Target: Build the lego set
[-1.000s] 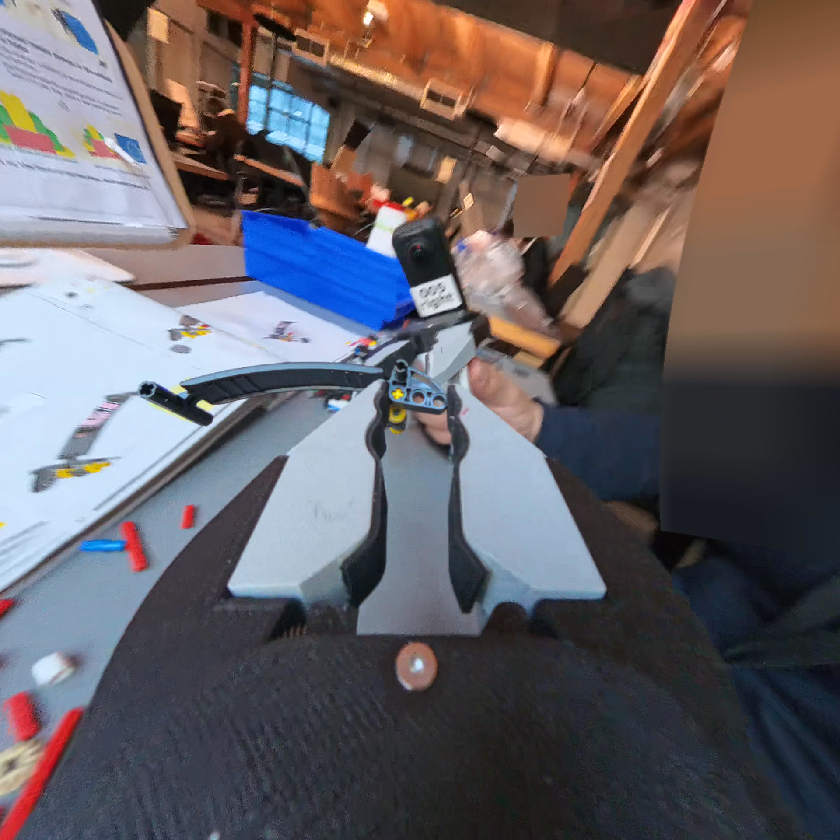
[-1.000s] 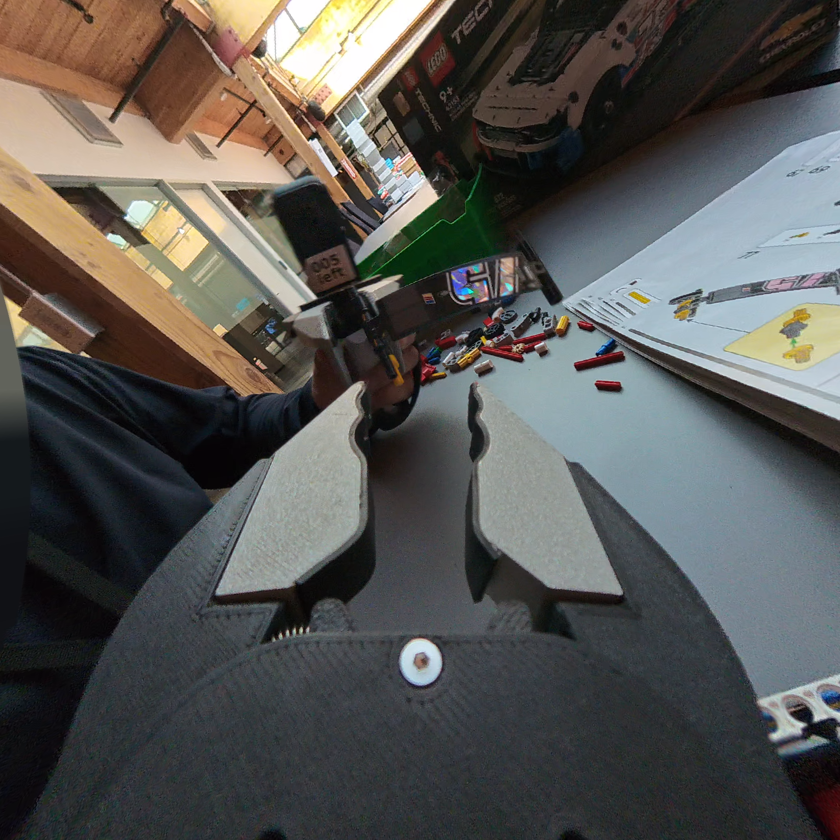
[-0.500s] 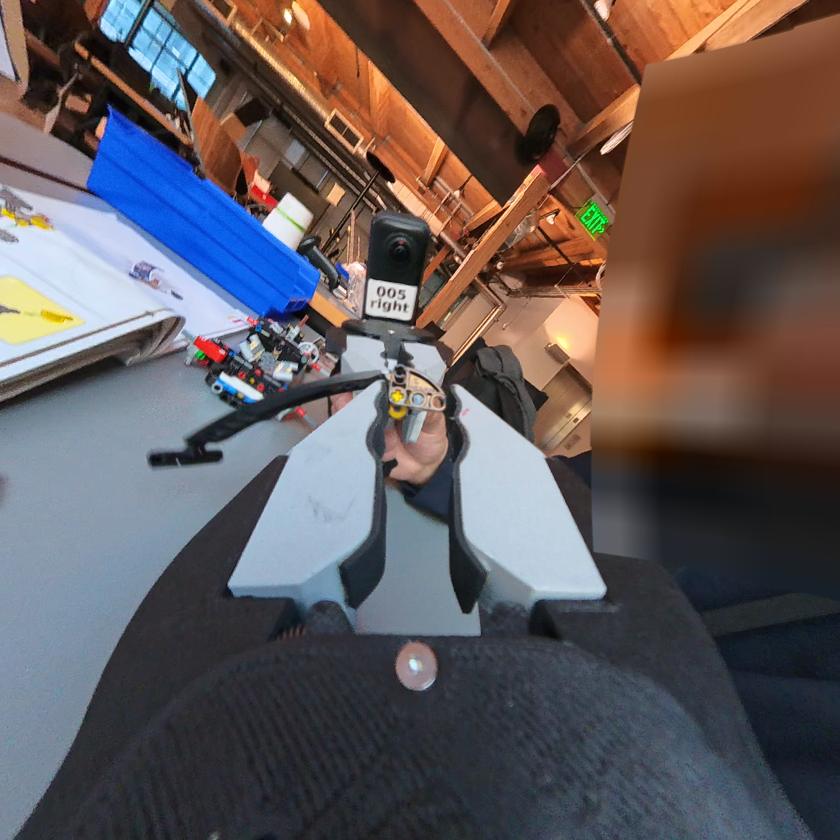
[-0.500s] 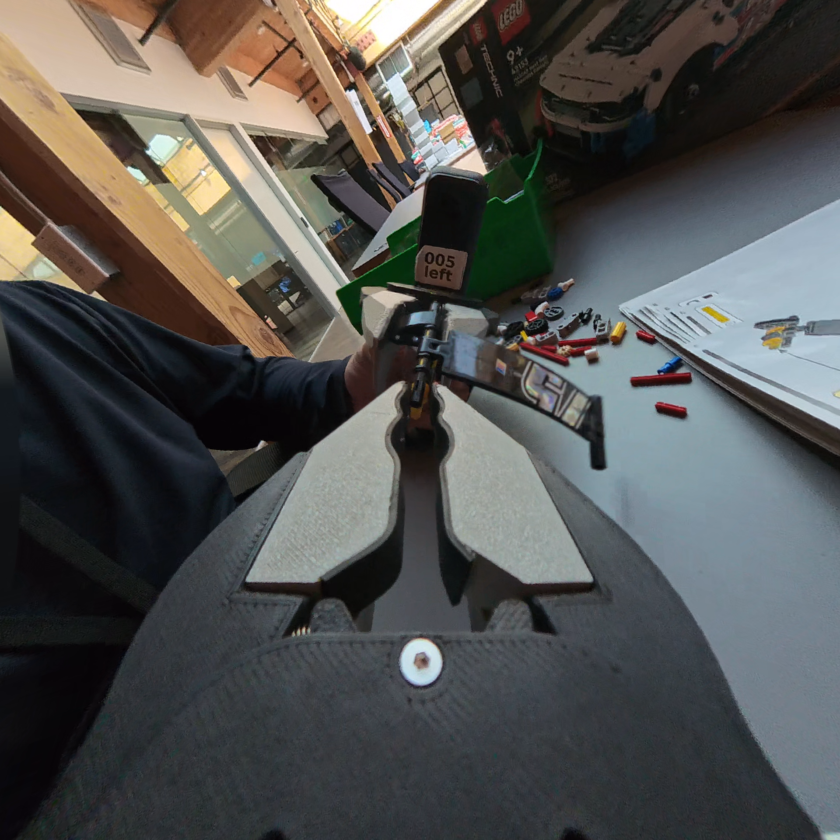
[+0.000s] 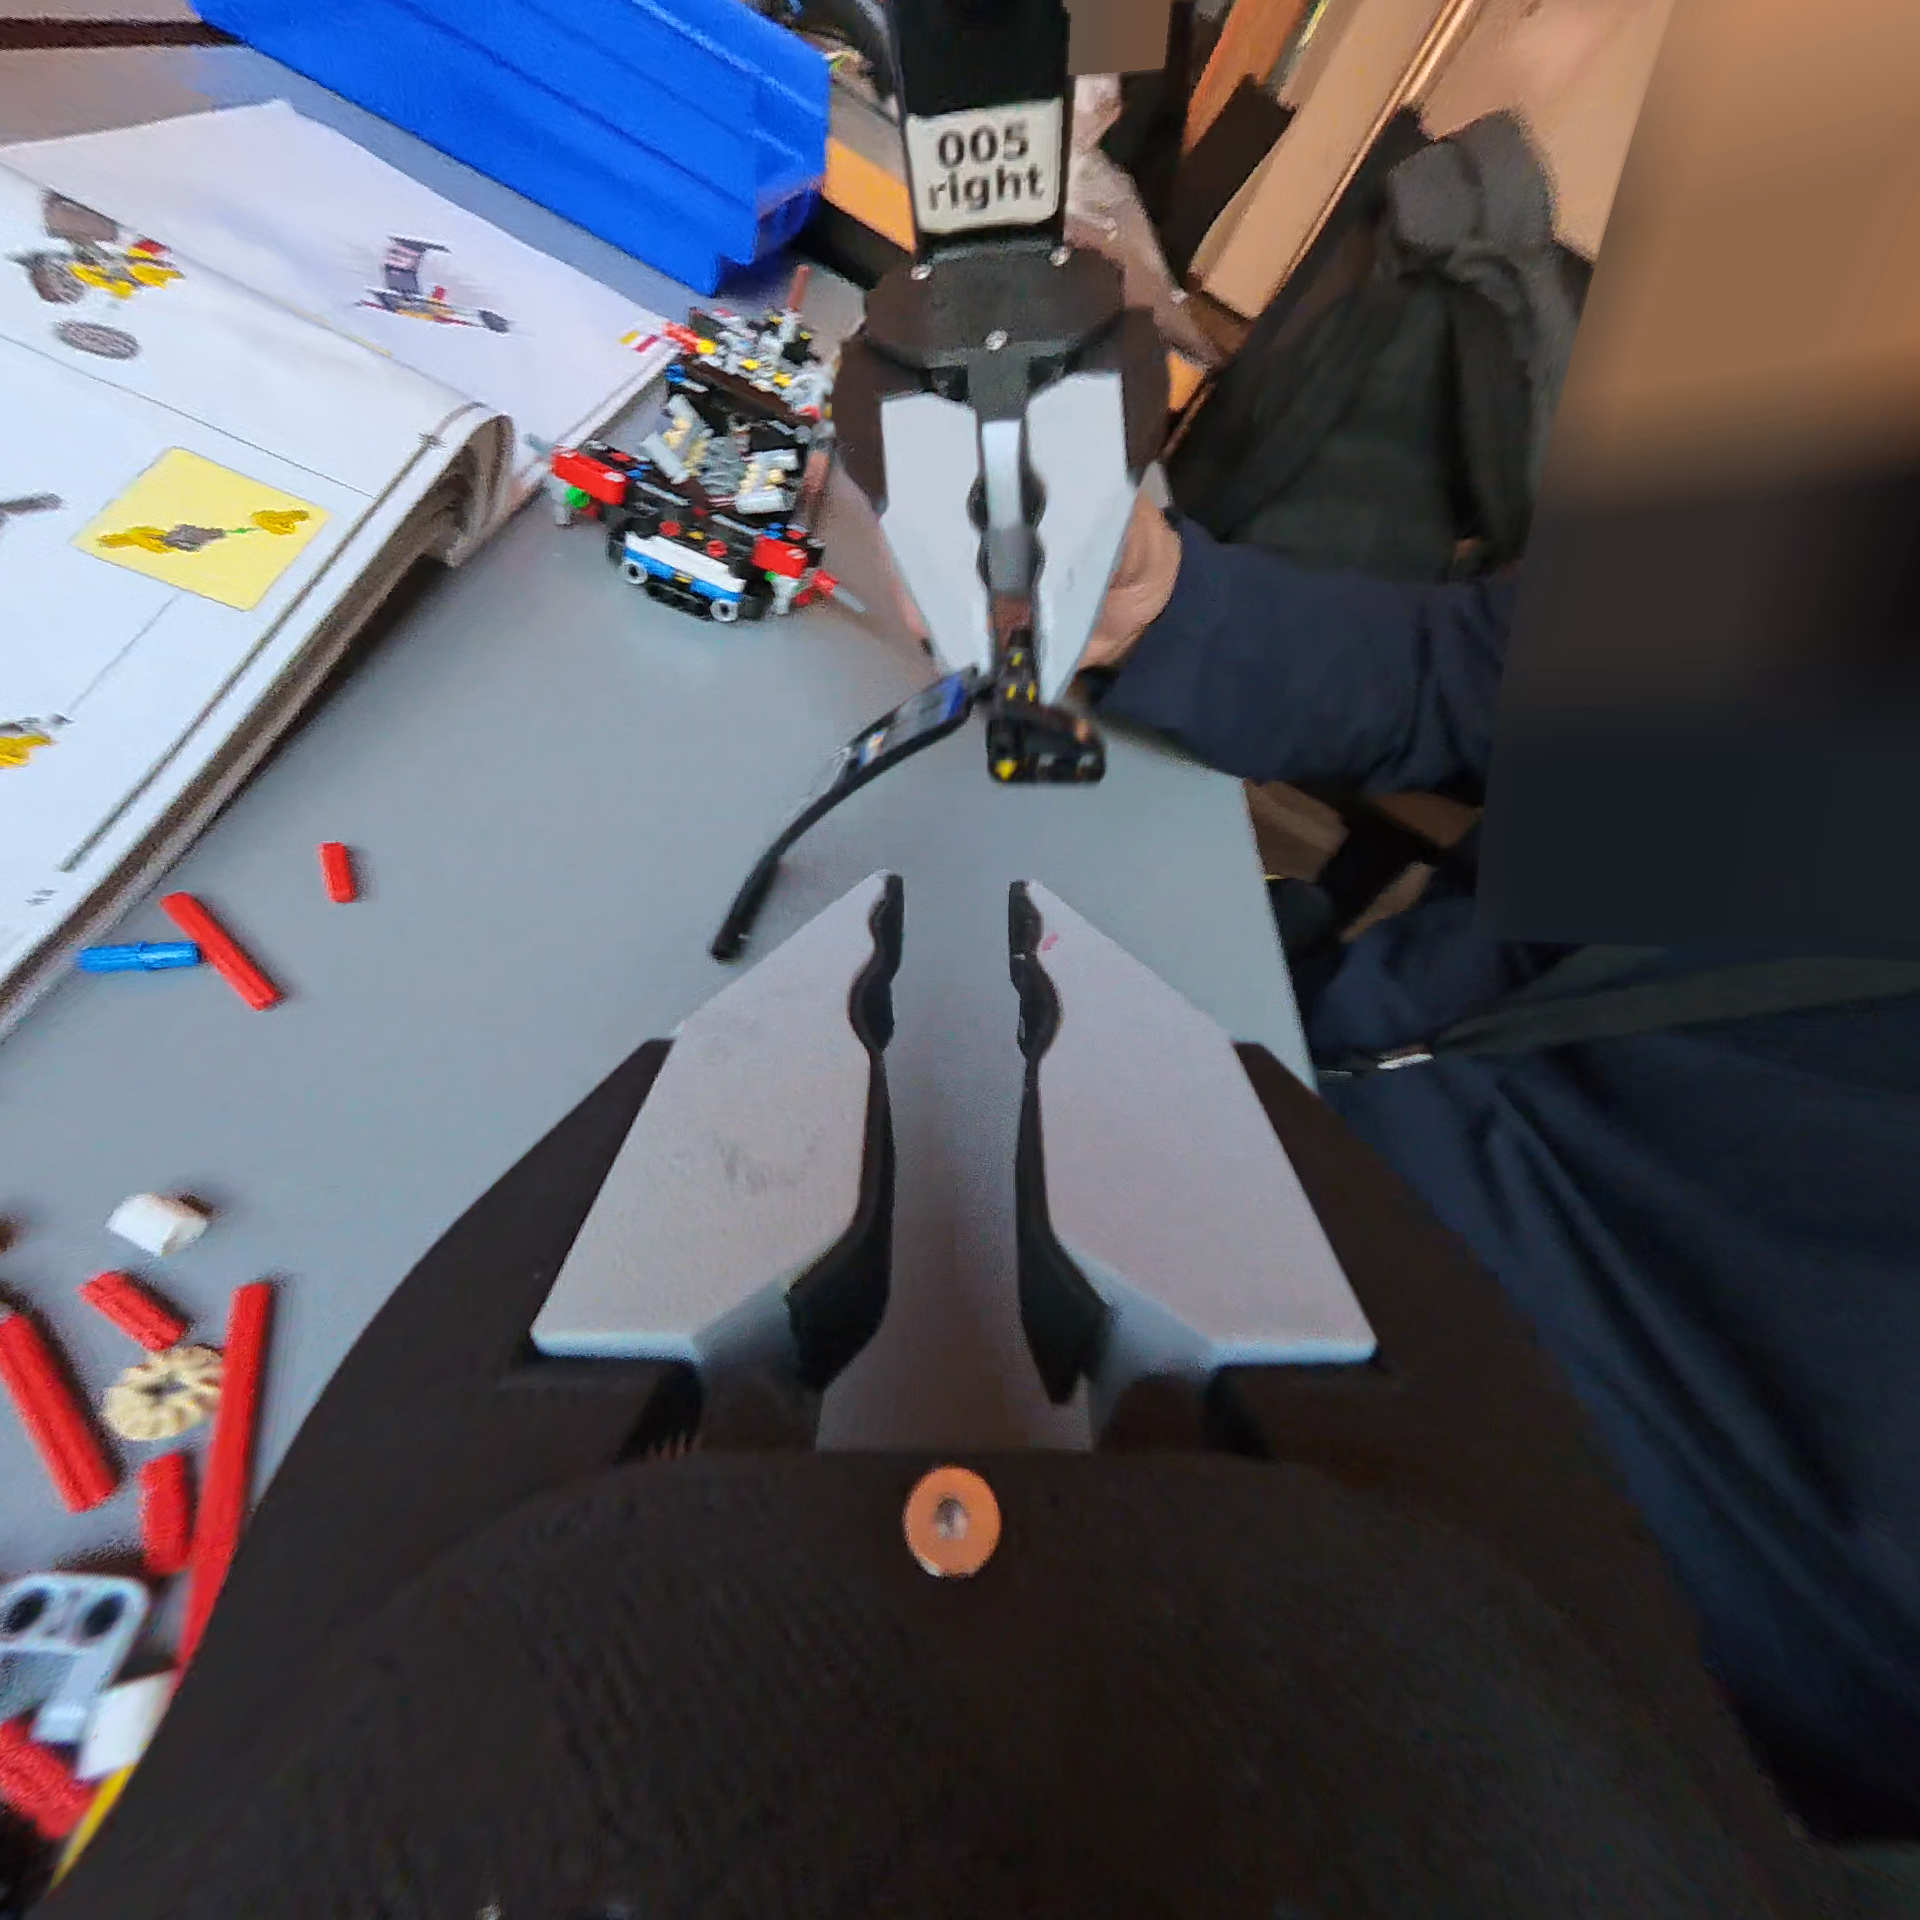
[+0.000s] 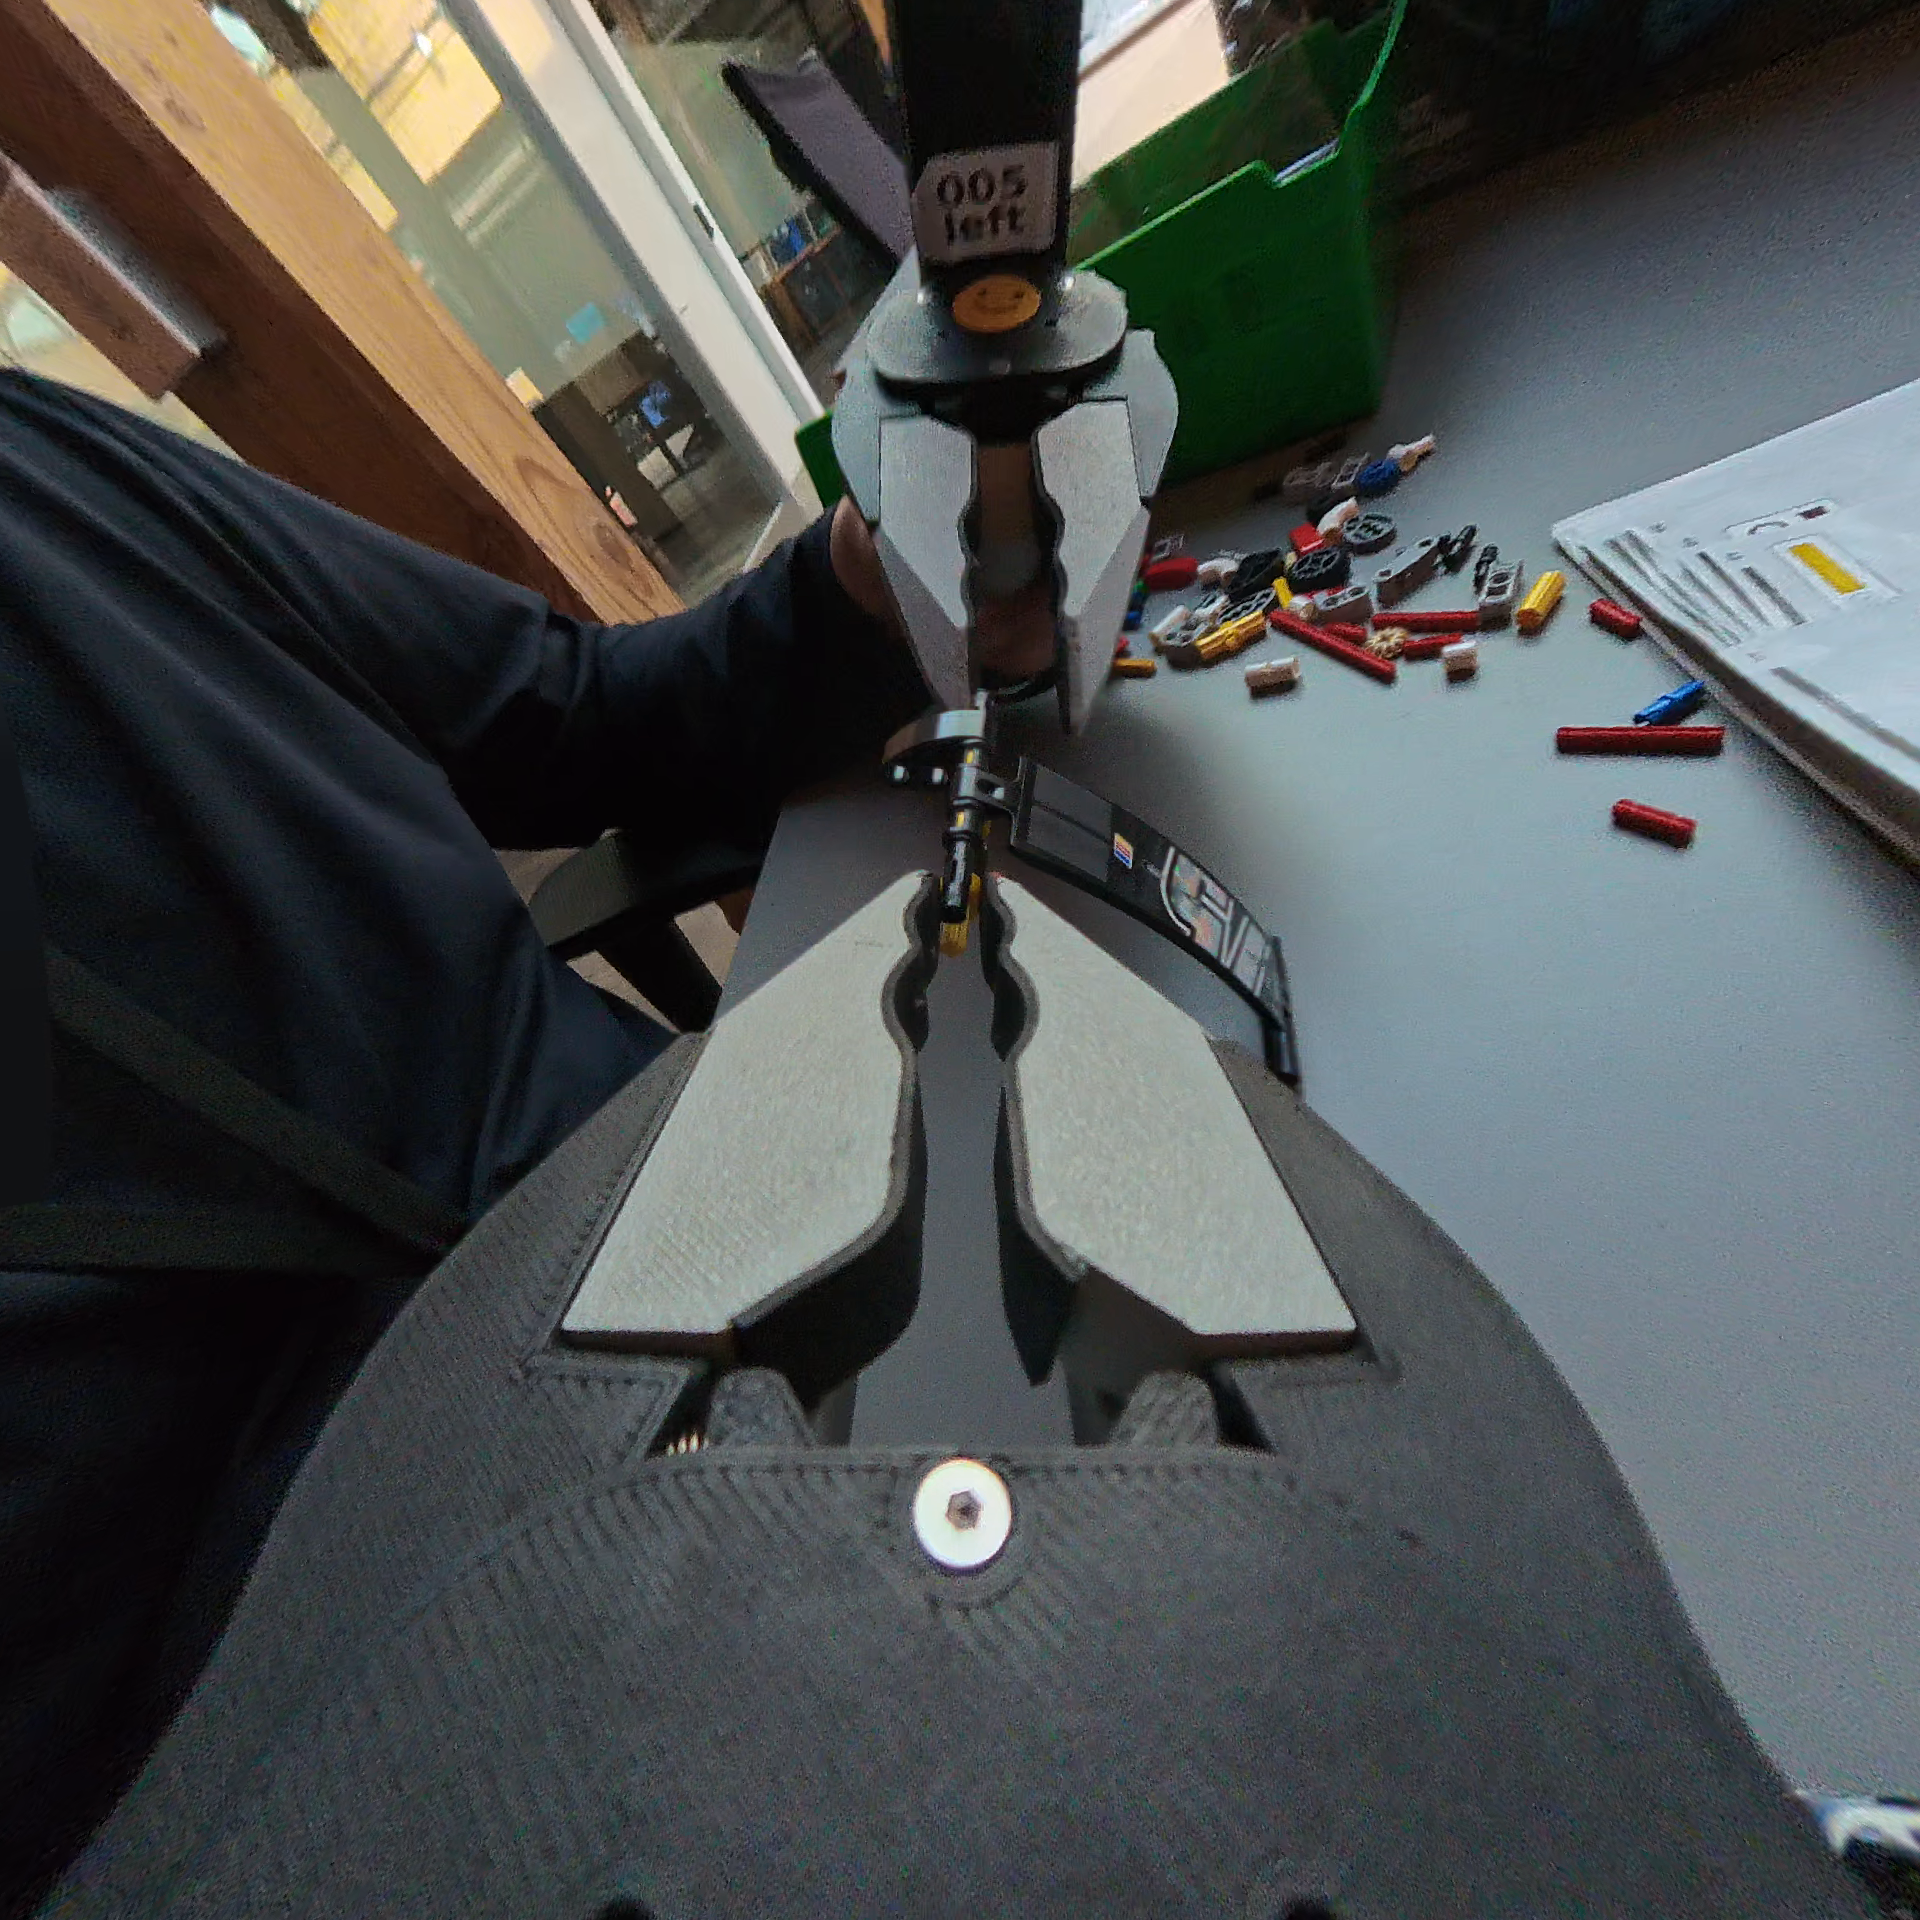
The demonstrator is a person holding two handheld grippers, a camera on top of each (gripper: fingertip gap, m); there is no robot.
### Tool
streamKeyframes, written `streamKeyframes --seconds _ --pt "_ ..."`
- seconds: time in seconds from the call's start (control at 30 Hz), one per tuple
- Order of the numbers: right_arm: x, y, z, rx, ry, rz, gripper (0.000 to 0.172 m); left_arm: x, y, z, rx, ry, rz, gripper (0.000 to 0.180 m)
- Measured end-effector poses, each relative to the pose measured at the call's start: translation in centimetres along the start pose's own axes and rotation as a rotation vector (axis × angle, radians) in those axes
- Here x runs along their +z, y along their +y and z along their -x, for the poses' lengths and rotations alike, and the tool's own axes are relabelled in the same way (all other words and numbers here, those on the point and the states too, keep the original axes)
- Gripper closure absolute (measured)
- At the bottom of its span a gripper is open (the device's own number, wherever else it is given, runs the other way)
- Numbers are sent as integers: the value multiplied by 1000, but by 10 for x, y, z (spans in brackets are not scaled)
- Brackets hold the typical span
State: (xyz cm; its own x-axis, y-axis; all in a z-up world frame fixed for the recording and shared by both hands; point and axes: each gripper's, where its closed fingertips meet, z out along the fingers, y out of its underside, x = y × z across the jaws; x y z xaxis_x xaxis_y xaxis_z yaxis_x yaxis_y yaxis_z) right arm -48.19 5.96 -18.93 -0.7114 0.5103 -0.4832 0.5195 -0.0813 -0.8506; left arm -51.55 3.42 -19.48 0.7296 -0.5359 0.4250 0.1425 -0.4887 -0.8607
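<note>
- The grey table [image 5: 540, 748] ended at its near edge just to the right of both grippers, with the person's dark sleeve [image 5: 1299, 665] beyond that edge; the stretch of tabletop between the two tools lay bare.
- An open instruction booklet [image 5: 208, 436] took up the left side in the left wrist view, with a blue bin [image 5: 582, 114] behind it and a part-built brick model [image 5: 717, 488] near its corner.
- Loose red pins [image 5: 223, 951], a blue pin [image 5: 135, 956] and a tan gear [image 5: 166, 1392] were scattered at the left; a larger heap of small parts [image 6: 1340, 592] sat before a green bin [image 6: 1247, 270] in the right wrist view.
- The left gripper [image 5: 954, 894] stood a little way apart at the tips with nothing between its pads, just short of the assembly.
- The right gripper [image 6: 961, 904] was closed on the yellow-and-black pin end of a small black brick assembly [image 6: 971, 800], both pads pressing it; a curved black panel [image 6: 1174, 883] hung from that assembly over the table.
- The assembly was in the air between the two grippers, above the table edge.
- Half a second before, the left gripper had held the assembly's connector while the right clamped the other end; the left had since let go and drawn back, its jaws slightly narrower.
</note>
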Motion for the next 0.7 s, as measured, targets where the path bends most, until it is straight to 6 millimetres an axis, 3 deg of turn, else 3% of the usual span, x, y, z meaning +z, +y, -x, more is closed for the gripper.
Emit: streamKeyframes --seconds 0.13,0.27,0.47,0.7 --pt "19 21 10 -11 23 126 167 -1 14 -21 -83 64 9 173" --pt "31 52 15 23 53 277 167 13 54 -29 -72 23 171 169" --pt "39 89 14 -1 117 421 167 31 89 -39 -58 48 433 164" --pt "34 98 21 -228 165 469 159 39 92 -42 46 14 528 165"
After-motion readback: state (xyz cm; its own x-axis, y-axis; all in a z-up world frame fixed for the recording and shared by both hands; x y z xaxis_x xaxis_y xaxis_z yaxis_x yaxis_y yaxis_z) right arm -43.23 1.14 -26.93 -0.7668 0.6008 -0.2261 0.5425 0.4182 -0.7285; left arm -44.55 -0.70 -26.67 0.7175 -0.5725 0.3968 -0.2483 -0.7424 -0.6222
